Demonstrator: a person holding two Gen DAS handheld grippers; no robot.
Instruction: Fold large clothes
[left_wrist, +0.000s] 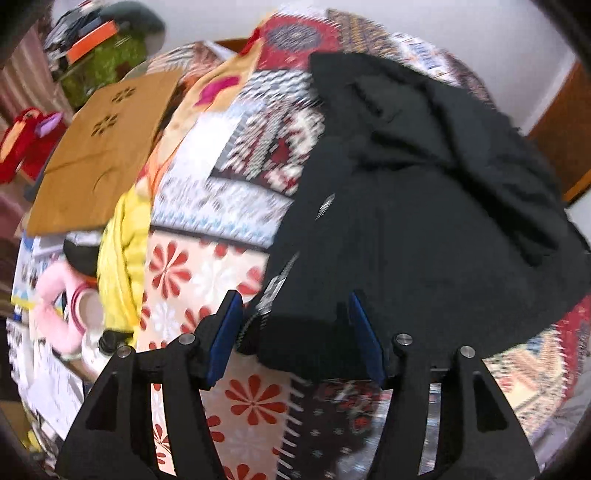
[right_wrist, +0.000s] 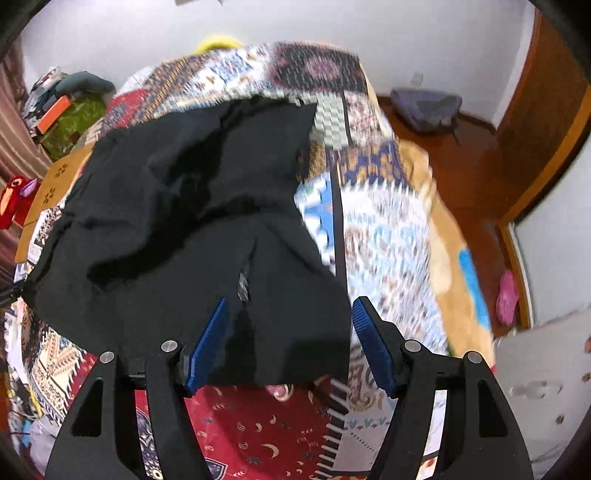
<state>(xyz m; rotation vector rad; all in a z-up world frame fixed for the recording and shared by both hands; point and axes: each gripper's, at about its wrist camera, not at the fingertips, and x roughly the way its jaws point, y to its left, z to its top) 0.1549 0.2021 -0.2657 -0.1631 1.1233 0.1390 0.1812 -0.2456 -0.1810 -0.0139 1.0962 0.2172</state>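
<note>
A large black garment (left_wrist: 424, 206) lies rumpled on a bed covered with a patchwork blanket (left_wrist: 229, 177); it also shows in the right wrist view (right_wrist: 192, 221). My left gripper (left_wrist: 295, 339) is open, its blue pads (left_wrist: 225, 339) either side of the garment's near left corner, just above it. My right gripper (right_wrist: 288, 343) is open, with its blue pads (right_wrist: 207, 343) straddling the garment's near right corner. The fabric lies between each pair of jaws without being pinched. Both views are motion-blurred.
A brown board (left_wrist: 99, 147) lies on the bed's left, with yellow cloth (left_wrist: 122, 258) and a pink plush toy (left_wrist: 62, 306) beside it. Cluttered shelves (left_wrist: 92, 48) stand far left. A wooden floor (right_wrist: 461, 158) and door frame (right_wrist: 546, 122) are to the right.
</note>
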